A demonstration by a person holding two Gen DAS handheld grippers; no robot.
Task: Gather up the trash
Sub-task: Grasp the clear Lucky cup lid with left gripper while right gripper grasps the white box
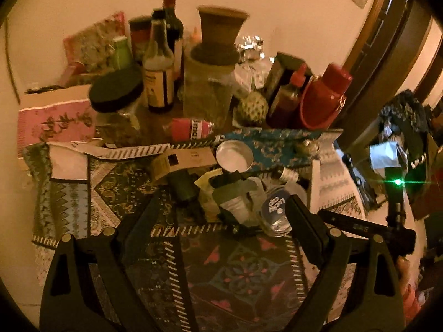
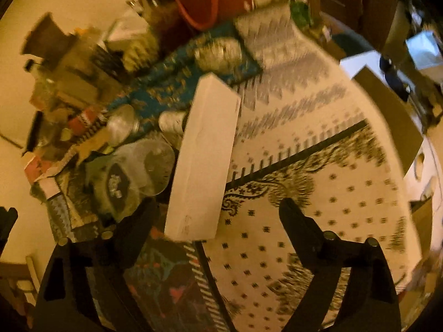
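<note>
A heap of trash lies on the patterned tablecloth (image 1: 243, 271). It includes a clear plastic cup with a blue label (image 1: 275, 207), a dark small bottle (image 1: 185, 191), a round metal tin (image 1: 234, 155) and a pink wrapper (image 1: 191, 128). My left gripper (image 1: 227, 202) is open just short of the heap, with the cup beside its right finger. In the right wrist view a long white box (image 2: 205, 160) lies on the cloth. Its near end reaches between the fingers of my right gripper (image 2: 217, 206), whose jaws stand wide and clear of the box. The cup (image 2: 119, 185) lies left of the box.
Behind the heap stand glass bottles (image 1: 159, 63), jars with dark lids (image 1: 116, 91), a brown vase (image 1: 218, 33) and a red flask (image 1: 324, 94). A dark wooden door frame (image 1: 387, 41) rises at the right. A green light (image 1: 398, 182) glows on black gear to the right.
</note>
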